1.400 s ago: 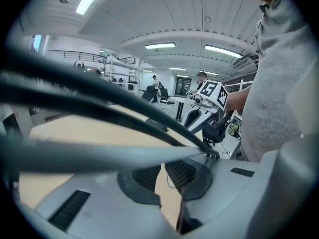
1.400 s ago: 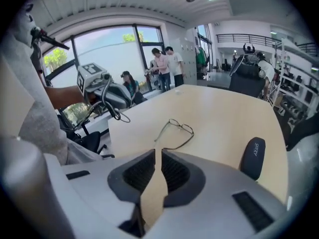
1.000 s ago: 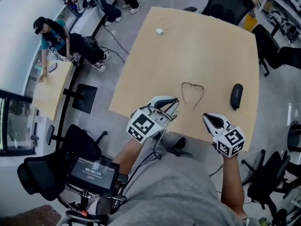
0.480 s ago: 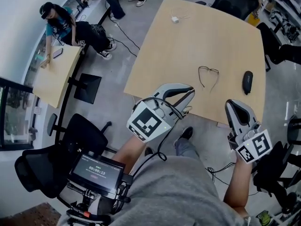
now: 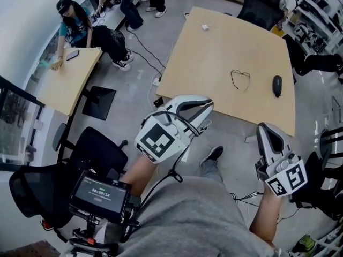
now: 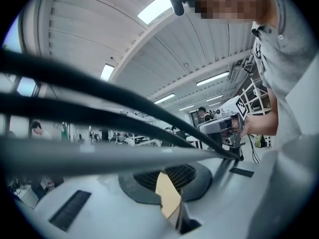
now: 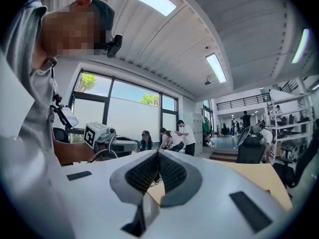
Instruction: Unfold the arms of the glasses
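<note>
Left gripper [image 5: 205, 108] and right gripper [image 5: 267, 131] have pulled back off the table [image 5: 214, 47], lower frame; both pressed together, empty. Glasses [image 5: 240, 79] lie upper right on table, arms look unfolded, so probably done.

Two grippers [image 5: 206, 110] [image 5: 266, 130], two wooden tables [image 5: 214, 63] [image 5: 64, 87], one pair of glasses [image 5: 240, 79], one dark case [image 5: 276, 85], one white object [image 5: 205, 28]

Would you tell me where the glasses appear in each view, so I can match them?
Head view: the glasses lie upper right on the tan table, left of a dark oval object.
Left gripper view: not in it.
Right gripper view: not visible; only the table's top shows, lower right.
Shared landmark: the tan table, in head and right gripper views.
</note>
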`<state>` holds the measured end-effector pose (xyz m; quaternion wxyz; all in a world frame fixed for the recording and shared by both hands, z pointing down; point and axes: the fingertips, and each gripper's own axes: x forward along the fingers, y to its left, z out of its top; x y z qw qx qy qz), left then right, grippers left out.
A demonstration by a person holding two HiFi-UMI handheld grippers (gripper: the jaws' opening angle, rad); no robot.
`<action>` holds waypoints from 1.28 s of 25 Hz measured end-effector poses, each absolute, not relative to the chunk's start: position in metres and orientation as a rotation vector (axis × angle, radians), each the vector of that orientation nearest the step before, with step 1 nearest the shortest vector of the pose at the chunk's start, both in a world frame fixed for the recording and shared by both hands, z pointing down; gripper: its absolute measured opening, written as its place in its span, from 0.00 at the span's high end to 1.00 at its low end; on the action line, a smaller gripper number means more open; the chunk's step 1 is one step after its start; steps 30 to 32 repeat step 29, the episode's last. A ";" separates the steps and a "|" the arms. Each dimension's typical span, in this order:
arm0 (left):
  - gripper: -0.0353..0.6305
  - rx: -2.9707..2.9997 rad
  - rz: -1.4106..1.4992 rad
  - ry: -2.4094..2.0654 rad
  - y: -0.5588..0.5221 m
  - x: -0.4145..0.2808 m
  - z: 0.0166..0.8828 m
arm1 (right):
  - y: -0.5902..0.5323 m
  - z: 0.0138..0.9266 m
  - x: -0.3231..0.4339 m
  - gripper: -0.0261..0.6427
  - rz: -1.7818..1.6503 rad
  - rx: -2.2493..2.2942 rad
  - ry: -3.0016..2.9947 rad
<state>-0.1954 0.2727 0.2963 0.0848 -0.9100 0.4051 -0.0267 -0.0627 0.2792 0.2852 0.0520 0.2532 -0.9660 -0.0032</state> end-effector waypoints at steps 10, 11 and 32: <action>0.92 -2.679 -0.054 1.144 0.313 -0.201 0.282 | 0.312 0.297 -0.065 0.95 -0.031 0.833 -2.874; 0.92 -2.693 -0.018 1.164 0.318 -0.205 0.280 | 0.316 0.294 -0.068 0.95 -0.039 0.832 -2.870; 0.92 -2.722 -0.153 1.297 0.344 -0.225 0.308 | 0.333 0.294 -0.069 0.95 -0.051 0.828 -2.857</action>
